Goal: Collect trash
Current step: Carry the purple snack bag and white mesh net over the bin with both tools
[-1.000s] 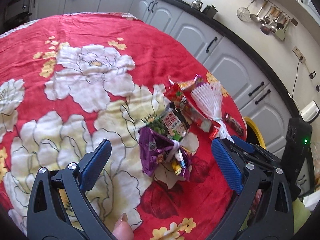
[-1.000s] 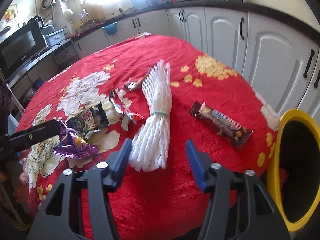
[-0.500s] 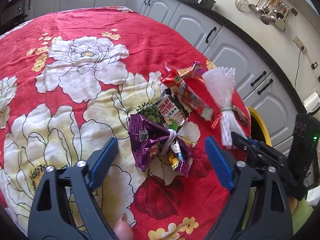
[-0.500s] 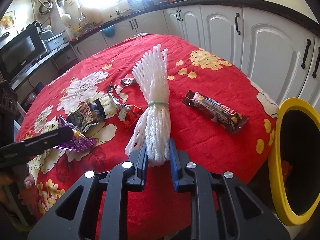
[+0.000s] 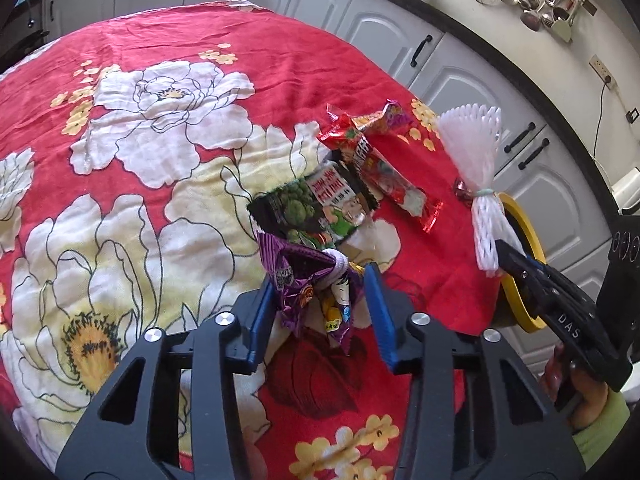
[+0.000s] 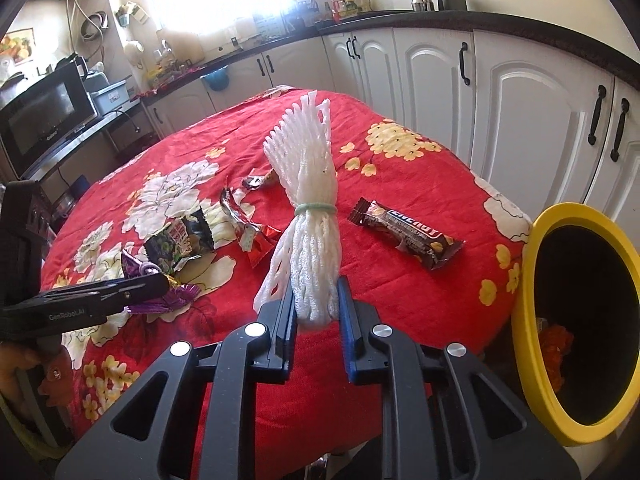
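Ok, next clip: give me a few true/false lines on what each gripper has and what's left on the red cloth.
1. The right gripper clamps the white foam net bundle. True.
2. The left gripper is closing round the brown chocolate bar. False: the crumpled purple wrapper sits between its closing jaws.
3. The brown chocolate bar wrapper lies on the red floral tablecloth. True.
4. The yellow-rimmed black bin stands on the table. False: it stands beside the table's edge.
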{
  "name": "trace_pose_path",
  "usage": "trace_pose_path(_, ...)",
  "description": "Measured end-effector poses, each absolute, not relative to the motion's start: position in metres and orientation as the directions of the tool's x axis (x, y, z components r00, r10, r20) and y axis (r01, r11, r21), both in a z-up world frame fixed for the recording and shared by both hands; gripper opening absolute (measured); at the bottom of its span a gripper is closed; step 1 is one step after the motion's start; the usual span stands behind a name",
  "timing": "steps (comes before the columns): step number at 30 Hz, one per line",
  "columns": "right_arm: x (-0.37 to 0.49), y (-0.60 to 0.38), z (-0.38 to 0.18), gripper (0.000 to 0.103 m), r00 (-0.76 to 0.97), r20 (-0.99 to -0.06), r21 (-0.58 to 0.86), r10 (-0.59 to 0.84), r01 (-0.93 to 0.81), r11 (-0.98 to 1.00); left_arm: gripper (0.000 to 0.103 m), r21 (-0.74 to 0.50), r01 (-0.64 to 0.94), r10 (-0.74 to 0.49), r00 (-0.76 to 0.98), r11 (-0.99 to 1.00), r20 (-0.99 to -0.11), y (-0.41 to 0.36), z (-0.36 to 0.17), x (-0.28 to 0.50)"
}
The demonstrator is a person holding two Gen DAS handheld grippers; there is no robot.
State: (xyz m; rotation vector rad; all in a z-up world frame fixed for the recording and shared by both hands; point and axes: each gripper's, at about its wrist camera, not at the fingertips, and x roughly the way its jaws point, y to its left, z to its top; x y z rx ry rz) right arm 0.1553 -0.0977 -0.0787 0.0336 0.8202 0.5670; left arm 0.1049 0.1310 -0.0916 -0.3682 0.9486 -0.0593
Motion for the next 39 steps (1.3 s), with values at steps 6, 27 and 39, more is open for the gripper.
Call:
trace_pose_path(6,0.151,-0.105,-0.074,0.018,0.557,-0.667,0.245,0.495,-0.464,0.851,0.02,-0.313,-0.079,-0.21,0.585,0.946,-0.783,0.119,-0.086,0.097)
trace_pose_path(27,0.147,-0.158,-0.057,0.018,0.622,-0.614,0.279,0.485,-0.404,0.871,0.019,-0.269,0.051,-0.234,0.665,0.962,-0.709,0.056,-0.039,0.097)
trace_pose_path(39,0.153,-0.198,-0.049,0.018,0.673,-0.594,0.279,0.441,-0.342,0.897,0.019,-0.275,0.103,-0.27,0.675,0.956,-0.687,0.017,-0.03,0.114)
